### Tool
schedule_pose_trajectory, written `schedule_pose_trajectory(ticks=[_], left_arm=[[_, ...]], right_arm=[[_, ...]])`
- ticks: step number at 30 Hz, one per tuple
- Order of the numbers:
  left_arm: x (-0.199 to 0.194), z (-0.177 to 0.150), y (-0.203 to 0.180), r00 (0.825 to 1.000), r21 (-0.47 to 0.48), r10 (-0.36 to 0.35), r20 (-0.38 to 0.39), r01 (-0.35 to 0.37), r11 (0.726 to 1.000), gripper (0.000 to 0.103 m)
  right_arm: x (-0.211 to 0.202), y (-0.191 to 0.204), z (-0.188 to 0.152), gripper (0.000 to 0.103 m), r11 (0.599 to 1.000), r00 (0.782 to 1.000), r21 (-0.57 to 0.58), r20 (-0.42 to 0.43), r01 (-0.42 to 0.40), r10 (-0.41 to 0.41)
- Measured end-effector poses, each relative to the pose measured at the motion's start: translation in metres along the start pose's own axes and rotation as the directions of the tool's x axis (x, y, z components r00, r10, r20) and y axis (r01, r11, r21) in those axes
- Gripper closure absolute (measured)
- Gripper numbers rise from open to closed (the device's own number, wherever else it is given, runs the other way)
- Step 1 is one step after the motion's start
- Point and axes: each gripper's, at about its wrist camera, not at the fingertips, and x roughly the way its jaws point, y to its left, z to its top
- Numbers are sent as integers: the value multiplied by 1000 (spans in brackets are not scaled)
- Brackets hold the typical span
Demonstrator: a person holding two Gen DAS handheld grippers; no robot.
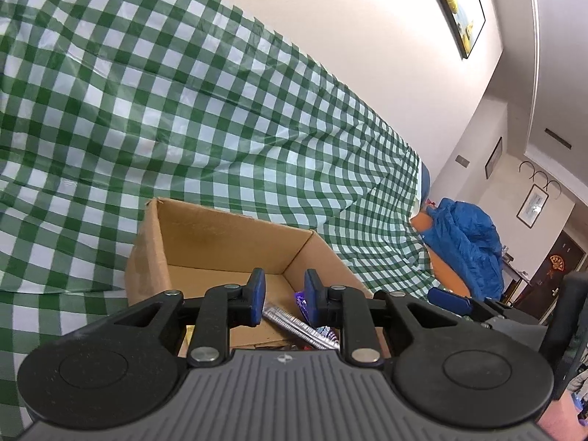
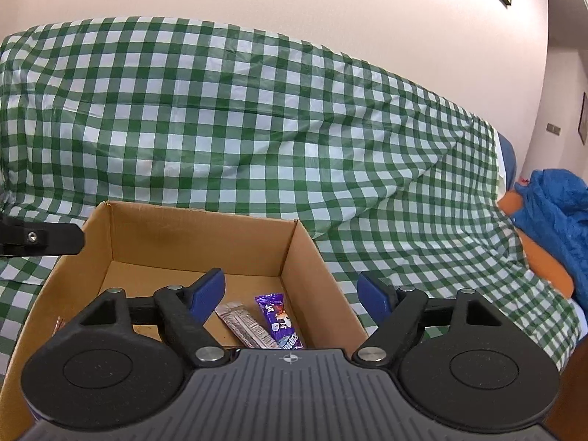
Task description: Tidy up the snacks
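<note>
1. The left gripper (image 1: 282,296) hovered above the near part of the open cardboard box (image 1: 205,235). Its blue pads (image 1: 257,294) stood a narrow gap apart, with nothing between them (the snacks seen in the gap lay lower, on the box floor).
2. The right gripper (image 2: 292,294) hovered above the near right part of the same box (image 2: 198,231). Its jaws stood wide apart and held nothing; one pad (image 2: 205,290) was over the box interior, the other (image 2: 375,296) beyond the box's right wall, over the cloth.
3. Two snacks lay flat on the box floor, near its right wall and toward the near edge: a silver wrapper (image 2: 244,325) and a purple wrapper (image 2: 281,321), side by side and just touching or nearly so. In the left wrist view the silver wrapper (image 1: 294,325) showed between the fingers and the purple one (image 1: 299,299) was mostly hidden.
4. A coppery wrapper edge (image 2: 58,325) showed at the near left wall of the box (too little visible to identify).
5. The box rested on a green-and-white checked cloth (image 2: 257,128), which rose behind the far wall of the box.
6. At the cloth's far right edge lay a blue garment (image 2: 555,213) on an orange surface (image 2: 544,257).
</note>
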Motion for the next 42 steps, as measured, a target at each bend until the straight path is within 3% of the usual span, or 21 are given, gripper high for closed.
schedule_pose_trajectory(ticks=[6, 11, 17, 20, 22, 23, 25, 29, 31, 33, 40, 42], left_arm=[[-30, 15, -20, 992, -56, 117, -52, -120, 991, 79], [-71, 14, -58, 989, -42, 142, -48, -144, 989, 76], [-89, -47, -87, 976, 24, 211, -47, -210, 977, 74], [-86, -78, -90, 963, 56, 239, -121, -234, 971, 74], [-85, -83, -89, 965, 43, 220, -144, -216, 975, 69], [-85, -83, -87, 965, 47, 221, -140, -216, 975, 62], [-82, -82, -85, 958, 60, 254, -131, -248, 967, 53], [-74, -84, -74, 947, 6, 277, -162, -280, 960, 46], [-71, -83, -72, 946, -3, 276, -168, -280, 960, 30], [-70, -82, -73, 945, 5, 282, -164, -285, 959, 22], [-64, -79, -69, 944, -2, 281, -176, -285, 958, 15], [-60, -79, -69, 941, 0, 281, -188, -286, 958, 9]], right_arm=[[-16, -9, 3, 19, 995, 998, 81, 49, -50, 46], [-40, -21, -1, 18, 994, 991, 82, 119, -70, 60], [-83, -47, -15, 18, 984, 987, 109, 87, -143, 133], [-104, -52, -26, 18, 974, 983, 144, 84, -174, 164], [-114, -48, -34, 16, 972, 981, 139, 77, -189, 180], [-117, -46, -38, 15, 970, 979, 132, 64, -203, 196], [-115, -41, -42, 14, 968, 974, 111, 34, -226, 224], [-106, -29, -43, 14, 971, 975, 83, -10, -222, 224], [-104, -21, -45, 14, 974, 975, 67, -28, -216, 219], [-101, -13, -47, 14, 976, 976, 40, -43, -213, 215], [-95, -6, -49, 12, 982, 979, -11, -75, -191, 189], [-93, -7, -50, 12, 983, 980, -11, -82, -182, 181]])
